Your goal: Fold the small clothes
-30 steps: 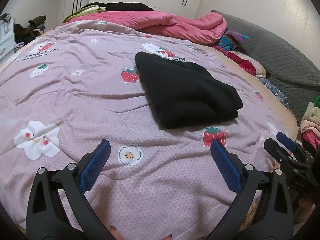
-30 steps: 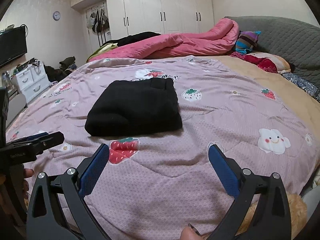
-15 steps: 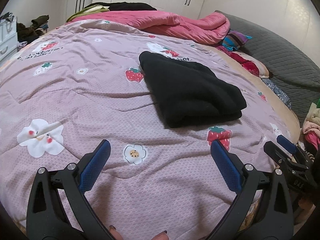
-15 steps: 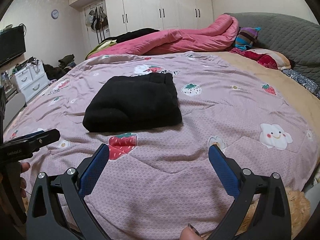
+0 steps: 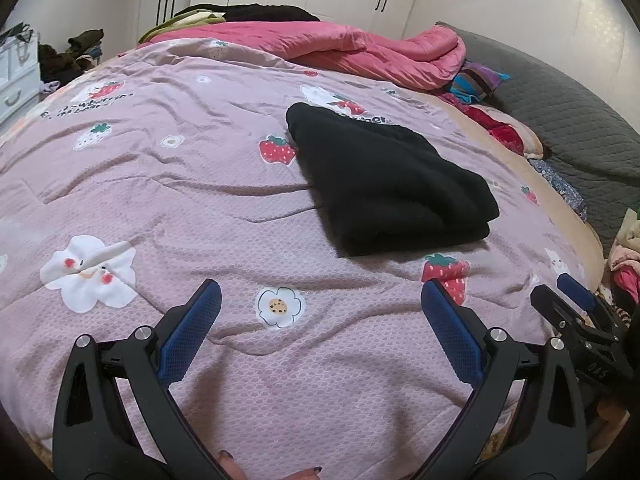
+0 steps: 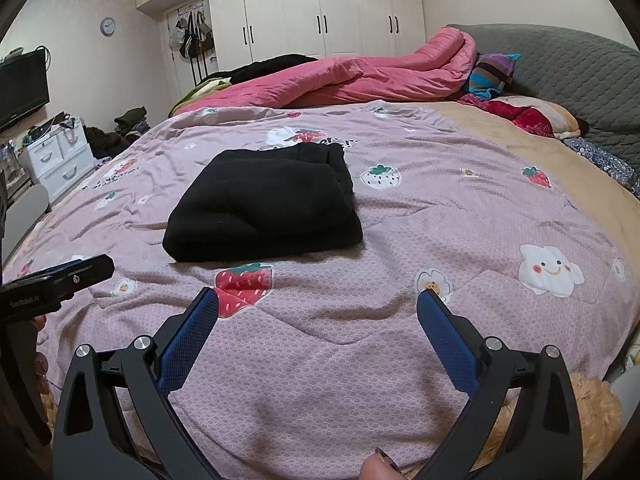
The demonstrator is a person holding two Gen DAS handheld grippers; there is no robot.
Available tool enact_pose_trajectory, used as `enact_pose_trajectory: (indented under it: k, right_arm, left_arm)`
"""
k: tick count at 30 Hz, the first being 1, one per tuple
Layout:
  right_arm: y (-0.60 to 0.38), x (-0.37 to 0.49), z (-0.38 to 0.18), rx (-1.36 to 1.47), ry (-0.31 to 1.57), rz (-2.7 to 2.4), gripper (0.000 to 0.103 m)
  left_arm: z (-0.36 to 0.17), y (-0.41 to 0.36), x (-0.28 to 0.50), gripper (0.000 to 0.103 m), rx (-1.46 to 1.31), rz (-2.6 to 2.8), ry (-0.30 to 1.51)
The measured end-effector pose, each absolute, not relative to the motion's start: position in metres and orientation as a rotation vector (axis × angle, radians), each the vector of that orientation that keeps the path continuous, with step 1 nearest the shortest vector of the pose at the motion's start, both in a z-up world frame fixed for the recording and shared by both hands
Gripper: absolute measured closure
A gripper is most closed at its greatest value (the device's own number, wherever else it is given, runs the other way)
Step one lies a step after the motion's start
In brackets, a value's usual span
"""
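Note:
A black garment [image 5: 392, 184] lies folded in a thick rectangle on the purple strawberry-print quilt [image 5: 168, 200]; it also shows in the right wrist view [image 6: 268, 204]. My left gripper [image 5: 320, 292] is open and empty, held above the quilt's near edge, well short of the garment. My right gripper [image 6: 318, 300] is open and empty, also near the front edge, apart from the garment. The right gripper shows at the right edge of the left wrist view [image 5: 576, 308]; the left gripper shows at the left edge of the right wrist view [image 6: 60, 280].
A pink duvet [image 6: 360, 76] is bunched at the far side of the bed. Pillows [image 6: 528, 114] and a grey headboard [image 6: 568, 64] are to the right. White drawers [image 6: 56, 160] and wardrobes [image 6: 320, 12] stand beyond the bed.
Both grippers have drawn back slightly and tilted; the folded garment sits a little farther off in both views. It has not moved on the quilt.

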State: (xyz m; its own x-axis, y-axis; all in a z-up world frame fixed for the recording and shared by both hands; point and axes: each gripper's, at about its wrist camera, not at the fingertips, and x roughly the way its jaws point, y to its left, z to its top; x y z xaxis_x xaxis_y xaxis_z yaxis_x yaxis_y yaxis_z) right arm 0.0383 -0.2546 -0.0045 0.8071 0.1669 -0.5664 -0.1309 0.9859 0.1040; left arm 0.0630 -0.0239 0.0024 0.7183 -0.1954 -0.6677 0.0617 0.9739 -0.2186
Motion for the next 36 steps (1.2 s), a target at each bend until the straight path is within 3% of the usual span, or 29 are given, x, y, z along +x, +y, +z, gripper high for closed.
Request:
enact_pose_trajectory:
  k: [36]
  right_arm:
    - [-0.2553,0.0373,-0.0044,0.053,0.611,0.156,0.004]
  left_arm:
    - [-0.0015,-0.0297,0.0649,0.009,-0.176,-0.128,0.792]
